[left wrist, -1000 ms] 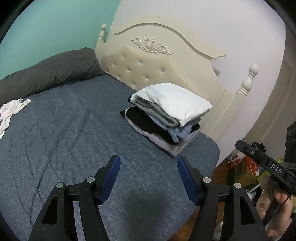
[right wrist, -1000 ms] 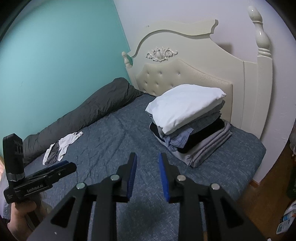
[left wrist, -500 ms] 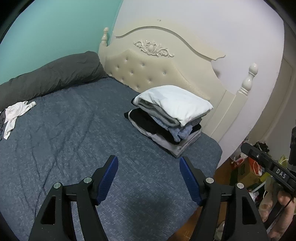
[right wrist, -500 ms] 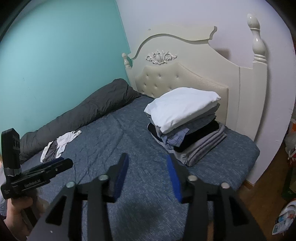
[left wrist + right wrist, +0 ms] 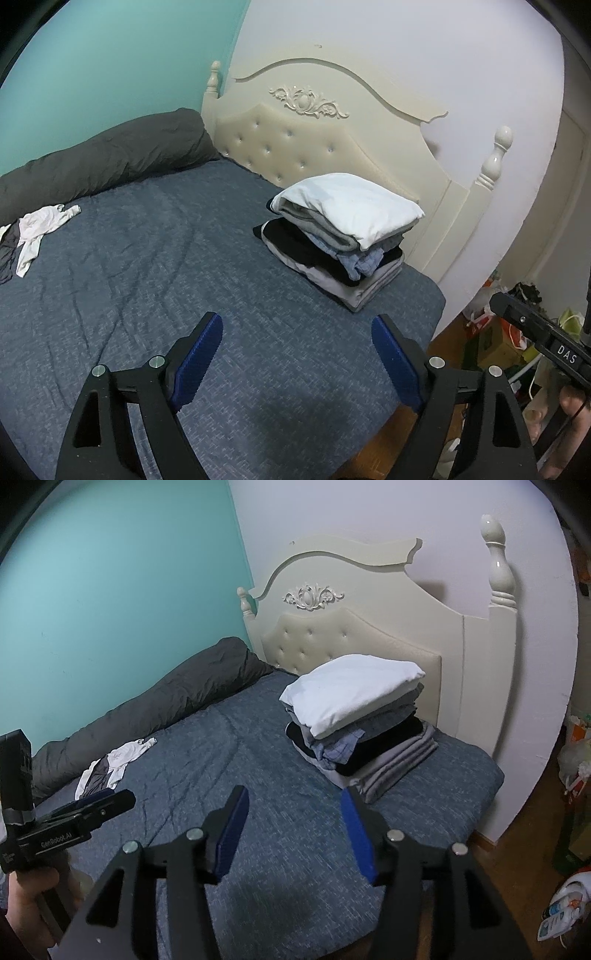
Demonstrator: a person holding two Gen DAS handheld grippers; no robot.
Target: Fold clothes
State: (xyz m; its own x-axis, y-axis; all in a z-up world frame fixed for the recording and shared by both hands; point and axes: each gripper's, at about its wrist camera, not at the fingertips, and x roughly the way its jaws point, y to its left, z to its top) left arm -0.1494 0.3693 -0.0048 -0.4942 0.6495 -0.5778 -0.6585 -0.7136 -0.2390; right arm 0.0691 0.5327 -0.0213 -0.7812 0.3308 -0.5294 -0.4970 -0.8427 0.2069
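A stack of folded clothes [image 5: 343, 236] [image 5: 354, 720], white on top with grey, blue and black layers below, rests on the blue bed by the headboard. Loose unfolded garments [image 5: 37, 229] [image 5: 114, 760], pale and dark grey, lie crumpled at the far left near the bolster. My left gripper [image 5: 295, 328] hovers open over the near part of the bed, nothing between its blue pads. My right gripper [image 5: 291, 805] is also open and empty, above the bed short of the stack. Each gripper shows at the edge of the other's view, held in a hand.
The blue bedspread [image 5: 147, 288] spreads wide between the stack and the loose garments. A dark grey bolster [image 5: 103, 158] lies along the teal wall. The cream headboard [image 5: 332, 140] stands behind the stack. Bags and clutter [image 5: 502, 332] sit on the wooden floor to the right.
Both grippers have pulled back from the stack, which looks smaller now. The right gripper's jaws have spread from nearly closed to wide open. The left stays open.
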